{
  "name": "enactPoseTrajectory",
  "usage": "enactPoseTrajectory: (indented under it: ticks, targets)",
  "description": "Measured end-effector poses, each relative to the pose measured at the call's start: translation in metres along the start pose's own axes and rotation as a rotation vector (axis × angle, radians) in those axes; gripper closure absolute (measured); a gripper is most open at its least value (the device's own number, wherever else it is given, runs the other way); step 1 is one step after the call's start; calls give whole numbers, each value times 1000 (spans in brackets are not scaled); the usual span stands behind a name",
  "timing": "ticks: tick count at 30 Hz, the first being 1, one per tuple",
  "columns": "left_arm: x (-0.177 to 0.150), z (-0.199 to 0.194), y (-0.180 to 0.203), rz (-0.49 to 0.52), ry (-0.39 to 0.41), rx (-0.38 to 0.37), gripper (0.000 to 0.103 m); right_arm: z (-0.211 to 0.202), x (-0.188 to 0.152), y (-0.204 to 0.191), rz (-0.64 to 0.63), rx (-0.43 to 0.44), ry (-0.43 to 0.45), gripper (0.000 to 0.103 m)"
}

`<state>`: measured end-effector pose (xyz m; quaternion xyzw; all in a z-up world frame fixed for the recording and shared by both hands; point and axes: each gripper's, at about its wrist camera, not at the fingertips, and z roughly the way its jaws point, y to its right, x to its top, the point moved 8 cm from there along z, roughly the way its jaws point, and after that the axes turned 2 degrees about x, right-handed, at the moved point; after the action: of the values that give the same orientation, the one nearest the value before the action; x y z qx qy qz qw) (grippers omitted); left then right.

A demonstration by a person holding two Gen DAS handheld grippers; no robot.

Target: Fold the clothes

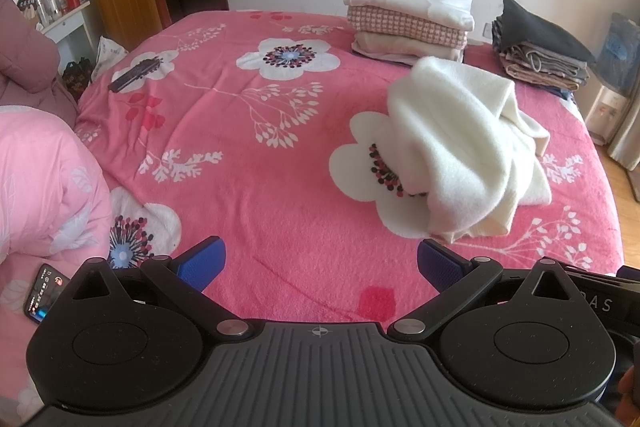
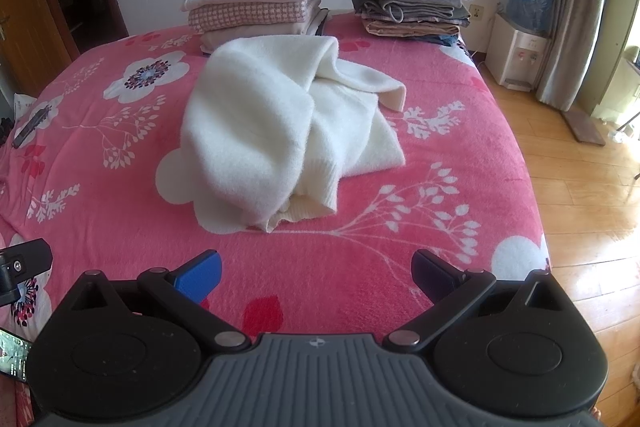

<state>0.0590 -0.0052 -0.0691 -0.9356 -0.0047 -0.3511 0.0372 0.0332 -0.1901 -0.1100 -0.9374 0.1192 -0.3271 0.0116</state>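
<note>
- I can't tell what garment the crumpled white fleece piece is; its folds hide the shape, and only a ribbed hem shows at its near edge.
- The phone at my lower left is partly cut off behind the tool body, its screen too small to read.
- The bottles on the white shelf by the door are too blurred to identify.
- My left tool is spread wide, nothing between its blue pads, hovering over the bed near the near edge.
- My right tool is likewise spread and empty, with the white piece lying ahead of it, apart.
- Two folded stacks sit at the far edge: a light stack and a dark stack.
- Everything rests on a pink floral blanket covering the bed; wooden floor, a water dispenser and a curtain to the right.
</note>
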Motion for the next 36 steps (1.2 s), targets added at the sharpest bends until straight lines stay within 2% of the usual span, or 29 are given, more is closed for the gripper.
enactPoseTrajectory:
  ticks: [15, 22, 25, 29, 36]
  targets:
    - [0, -1, -1, -5, 3, -14, 0, -1, 1, -3, 3, 10, 3, 0]
    - [8, -2, -2, -78, 50, -99, 0, 3, 1, -1, 16, 15, 5, 0]
    - [12, -1, 1, -79, 79, -133, 0, 6, 1, 2, 29, 22, 9, 0]
    - [15, 5, 7, -88, 103, -155, 0, 8, 7, 12, 40, 31, 54, 0]
    - [16, 25, 20, -56, 101, -159, 0, 17, 33, 37, 37, 46, 192, 0]
